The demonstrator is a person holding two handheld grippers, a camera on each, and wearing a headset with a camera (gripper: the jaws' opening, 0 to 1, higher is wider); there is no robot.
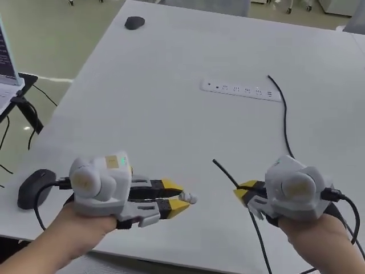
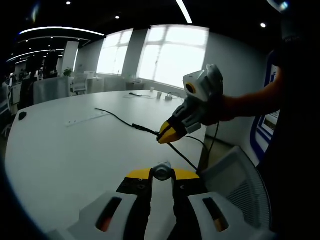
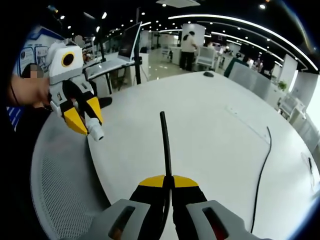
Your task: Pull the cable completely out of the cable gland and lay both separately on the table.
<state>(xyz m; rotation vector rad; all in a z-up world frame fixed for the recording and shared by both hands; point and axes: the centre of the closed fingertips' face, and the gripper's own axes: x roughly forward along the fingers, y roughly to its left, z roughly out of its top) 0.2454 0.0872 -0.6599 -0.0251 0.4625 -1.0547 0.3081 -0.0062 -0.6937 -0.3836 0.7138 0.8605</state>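
- Pinching the cable gland [image 1: 189, 198], the left tool [image 1: 175, 197] is clenched on it above the table's [image 1: 159, 120] near edge.
- Beside it, the right tool [image 1: 242, 193] grips the black cable [image 1: 224, 172], whose free end is clear of the gland.
- Extraction looks done; next, set each down apart and release.

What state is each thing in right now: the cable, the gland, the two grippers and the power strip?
Gland: off the cable, clamped in the left gripper's fingers.
Cable: free of the gland, pinched near its end by the right gripper.
Left gripper: shut on the gland.
Right gripper: shut on the cable.
Power strip: lying flat on the table.
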